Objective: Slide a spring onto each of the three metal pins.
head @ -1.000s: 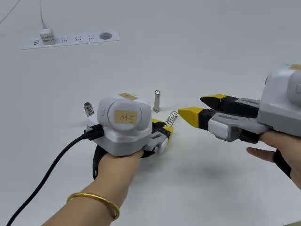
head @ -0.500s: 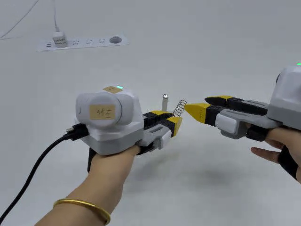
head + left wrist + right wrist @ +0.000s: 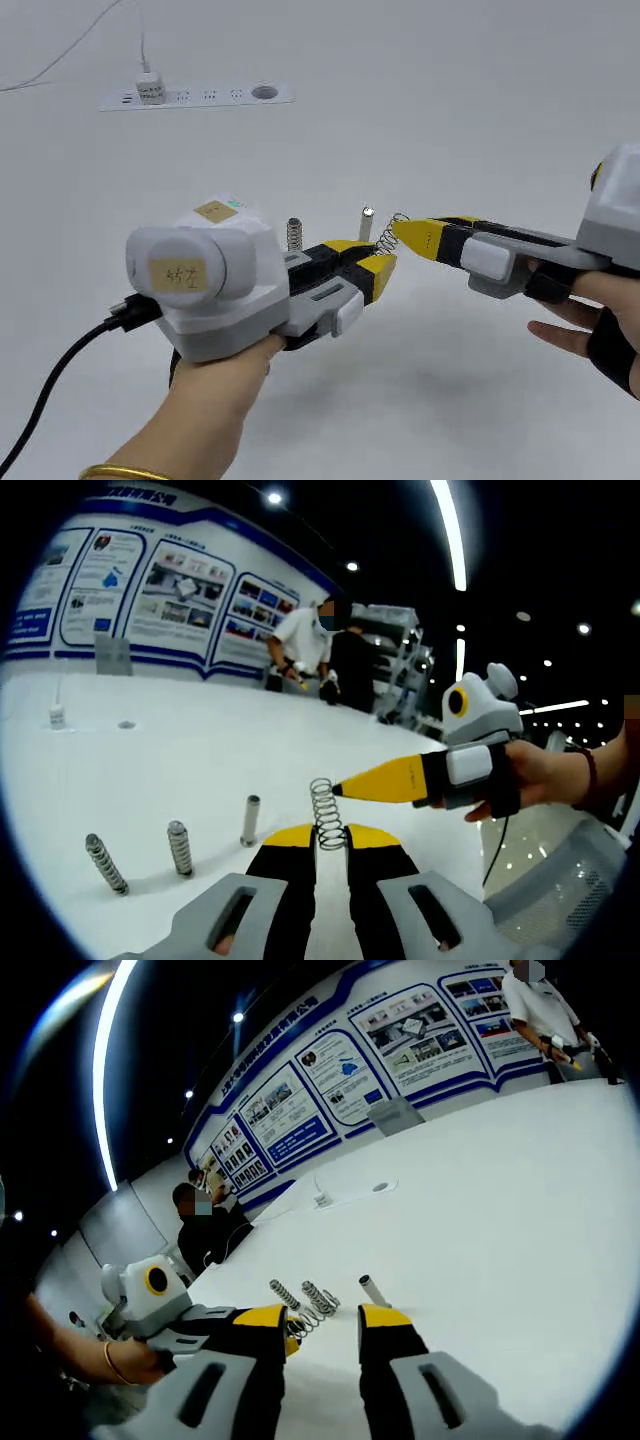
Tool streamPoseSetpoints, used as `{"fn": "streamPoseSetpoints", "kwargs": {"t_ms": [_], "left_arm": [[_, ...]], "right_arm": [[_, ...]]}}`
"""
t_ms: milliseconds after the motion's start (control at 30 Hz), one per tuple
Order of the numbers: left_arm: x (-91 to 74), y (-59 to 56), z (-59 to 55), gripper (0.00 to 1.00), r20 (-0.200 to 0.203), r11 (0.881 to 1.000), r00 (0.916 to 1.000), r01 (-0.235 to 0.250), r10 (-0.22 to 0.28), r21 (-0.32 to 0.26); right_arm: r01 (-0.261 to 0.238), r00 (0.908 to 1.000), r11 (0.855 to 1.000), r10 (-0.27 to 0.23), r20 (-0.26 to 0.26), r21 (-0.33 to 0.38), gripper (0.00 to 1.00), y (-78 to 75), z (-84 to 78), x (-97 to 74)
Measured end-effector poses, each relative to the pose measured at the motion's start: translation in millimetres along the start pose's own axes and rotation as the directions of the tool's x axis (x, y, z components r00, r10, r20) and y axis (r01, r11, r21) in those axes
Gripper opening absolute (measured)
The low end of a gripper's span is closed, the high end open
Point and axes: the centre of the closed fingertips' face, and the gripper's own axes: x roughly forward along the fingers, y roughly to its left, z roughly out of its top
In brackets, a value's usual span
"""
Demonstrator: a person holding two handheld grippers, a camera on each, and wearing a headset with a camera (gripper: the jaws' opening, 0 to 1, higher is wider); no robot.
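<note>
The spring (image 3: 323, 812) stood gripped at its lower end between the clenched jaws of the left gripper (image 3: 322, 838), close to the bare pin (image 3: 250, 821) on the white table (image 3: 200, 760). Beyond that pin, two other pins (image 3: 180, 847) wore springs. The right gripper (image 3: 325, 1318) had its jaws spread apart, with one yellow tip at the spring's top coil.

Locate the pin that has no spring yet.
In the left gripper view the bare pin stands upright, right of the nearest spring-covered pin and left of the held spring.
</note>
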Motion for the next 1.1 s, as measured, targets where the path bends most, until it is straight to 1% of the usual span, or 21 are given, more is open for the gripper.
{"fn": "streamPoseSetpoints", "kwargs": {"t_ms": [133, 200, 333, 367, 533, 633, 667, 767, 800, 833, 1000, 1100], "left_arm": [[-4.2, -2.3, 3.1, 0.10, 0.020, 1.000, 0.9998, 0.005, -0.005, -0.004], [-5.5, -2.5, 4.2, 0.10, 0.027, 1.000, 0.9996, 0.005, -0.005, -0.008], [-9.7, -4.0, 8.1, 0.10, 0.054, 1.000, 0.9985, 0.010, -0.009, -0.023], [-10.6, -4.5, 8.4, 0.10, 0.055, 1.000, 0.9984, 0.010, -0.009, -0.025], [-15.8, -7.9, 10.6, 0.10, 0.071, 0.999, 0.9974, 0.018, -0.016, -0.028], [-16.7, -9.5, 13.1, 0.10, 0.085, 0.999, 0.9962, 0.022, -0.020, -0.028], [-16.9, -9.8, 13.4, 0.10, 0.086, 0.999, 0.9961, 0.023, -0.021, -0.028], [-17.6, -10.2, 14.1, 0.10, 0.089, 1.000, 0.9958, 0.025, -0.023, -0.016], [-17.9, -10.3, 14.9, 0.10, 0.094, 1.000, 0.9952, 0.027, -0.026, -0.013], [-18.1, -10.6, 15.2, 0.10, 0.095, 0.999, 0.9951, 0.029, -0.027, -0.013], [-19.6, -11.2, 15.0, 0.11, 0.087, 1.000, 0.9958, 0.026, -0.027, 0.008], [-20.6, -11.0, 13.6, 0.11, 0.071, 0.999, 0.9973, 0.019, -0.021, 0.029]], "right_arm": [[-0.031, 0.9995, 0.998, 0.030, 0.012, 0.046, 0.27, 6.1, 1.4, 1.1], [-0.037, 0.9993, 0.997, 0.036, 0.008, 0.064, 0.25, 6.7, 0.9, 1.9], [-0.059, 0.9983, 0.993, 0.058, 0.009, 0.102, 0.22, 10.4, 0.9, 3.7], [-0.071, 0.9975, 0.990, 0.070, 0.013, 0.119, 0.22, 12.8, 1.1, 4.4], [-0.105, 0.9945, 0.982, 0.103, 0.018, 0.157, 0.17, 20.2, 0.7, 5.8], [-0.136, 0.9907, 0.971, 0.135, 0.020, 0.197, 0.16, 26.3, 0.2, 6.8], [-0.148, 0.9889, 0.969, 0.148, 0.016, 0.200, 0.15, 28.4, -0.6, 6.5], [-0.149, 0.9888, 0.967, 0.147, 0.028, 0.207, 0.14, 27.8, 1.4, 7.1], [-0.166, 0.9861, 0.960, 0.161, 0.040, 0.224, 0.13, 29.3, 3.3, 6.6], [-0.168, 0.9858, 0.960, 0.162, 0.043, 0.225, 0.13, 29.0, 3.7, 6.6], [-0.187, 0.9823, 0.957, 0.182, 0.045, 0.220, 0.13, 31.0, 3.7, 7.1], [-0.209, 0.9778, 0.953, 0.203, 0.053, 0.220, 0.12, 34.1, 4.6, 7.3]]}}
